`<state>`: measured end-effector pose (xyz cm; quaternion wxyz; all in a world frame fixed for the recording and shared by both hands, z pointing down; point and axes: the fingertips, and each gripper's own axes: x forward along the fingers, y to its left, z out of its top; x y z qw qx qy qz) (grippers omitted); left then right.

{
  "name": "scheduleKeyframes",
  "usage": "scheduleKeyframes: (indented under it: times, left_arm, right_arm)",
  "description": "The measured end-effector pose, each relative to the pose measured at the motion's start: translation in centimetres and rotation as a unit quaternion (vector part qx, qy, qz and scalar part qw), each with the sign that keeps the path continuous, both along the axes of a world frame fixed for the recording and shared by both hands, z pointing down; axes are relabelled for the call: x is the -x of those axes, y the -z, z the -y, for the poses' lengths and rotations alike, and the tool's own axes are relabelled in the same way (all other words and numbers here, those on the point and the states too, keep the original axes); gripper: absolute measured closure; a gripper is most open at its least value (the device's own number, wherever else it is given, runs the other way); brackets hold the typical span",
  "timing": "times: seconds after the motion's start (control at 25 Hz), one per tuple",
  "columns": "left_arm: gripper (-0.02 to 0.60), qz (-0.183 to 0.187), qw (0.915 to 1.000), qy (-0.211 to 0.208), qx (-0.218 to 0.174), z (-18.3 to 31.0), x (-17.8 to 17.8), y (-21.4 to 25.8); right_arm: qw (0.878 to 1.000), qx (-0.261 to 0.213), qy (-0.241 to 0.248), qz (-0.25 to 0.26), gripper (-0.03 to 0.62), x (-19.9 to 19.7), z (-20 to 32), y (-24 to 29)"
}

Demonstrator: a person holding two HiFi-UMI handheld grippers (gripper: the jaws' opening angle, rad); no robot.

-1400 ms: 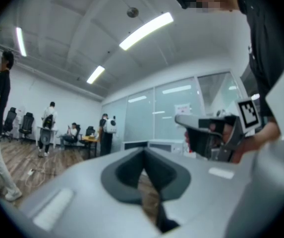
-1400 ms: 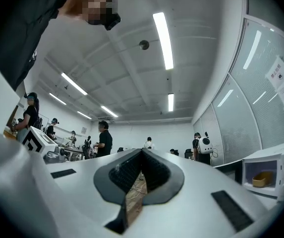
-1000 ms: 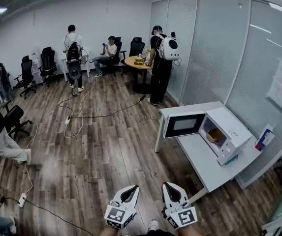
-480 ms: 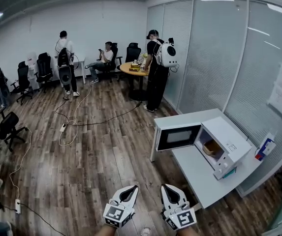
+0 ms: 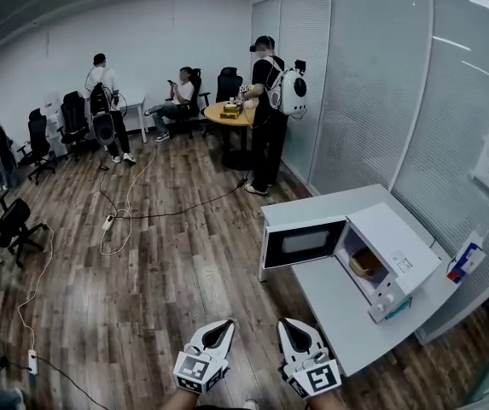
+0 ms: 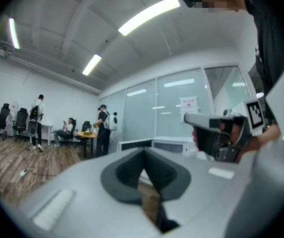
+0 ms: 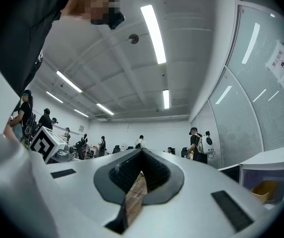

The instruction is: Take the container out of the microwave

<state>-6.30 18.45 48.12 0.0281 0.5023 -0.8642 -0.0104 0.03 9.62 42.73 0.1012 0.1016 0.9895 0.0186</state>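
A white microwave (image 5: 400, 248) stands on a white table (image 5: 338, 301) at the right of the head view, its door (image 5: 302, 244) swung open to the left. Inside it sits a tan container (image 5: 364, 264), which also shows at the right edge of the right gripper view as the container (image 7: 264, 189). My left gripper (image 5: 219, 335) and right gripper (image 5: 293, 332) hang side by side at the bottom, over the wood floor and well short of the table. Both are shut and hold nothing. The left gripper (image 6: 142, 158) points level toward the microwave (image 6: 154, 145); the right gripper (image 7: 142, 156) points slightly up.
A glass partition (image 5: 372, 92) runs behind the table. A small blue and white box (image 5: 466, 260) stands on the table's far end. Cables (image 5: 112, 225) lie across the floor. Several people, office chairs and a round table (image 5: 231, 114) fill the back of the room.
The whole view has moved toward the microwave, which now looks larger and closer. Both grippers travelled along together and stayed shut.
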Motion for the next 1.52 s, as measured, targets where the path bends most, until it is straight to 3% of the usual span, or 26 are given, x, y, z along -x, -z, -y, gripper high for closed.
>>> scheduleKeyframes:
  times: [0.16, 0.44, 0.96, 1.16, 1.52]
  left_arm:
    - [0.575, -0.007, 0.9999, 0.002, 0.012, 1.4, 1.8, -0.9]
    - [0.575, -0.010, 0.9993, -0.034, 0.005, 4.6, 5.9, -2.2]
    - [0.576, 0.014, 0.9930, -0.116, -0.015, 8.8, 17.6, -0.4]
    - [0.575, 0.020, 0.9880, -0.152, -0.021, 10.7, 19.7, -0.1]
    - [0.575, 0.015, 0.9755, -0.217, -0.030, 16.0, 20.3, -0.4]
  right_arm:
    - [1.000, 0.005, -0.001, 0.001, 0.595, 1.7, 1.6, -0.3]
    - [1.000, 0.008, -0.016, -0.003, 0.595, 6.3, 3.9, -0.8]
    - [0.994, -0.001, -0.110, 0.005, 0.595, 16.9, 8.0, 0.3]
    - [0.990, 0.003, -0.143, 0.007, 0.595, 18.6, 9.1, 0.3]
    - [0.978, -0.003, -0.207, -0.006, 0.595, 18.3, 12.9, -0.7]
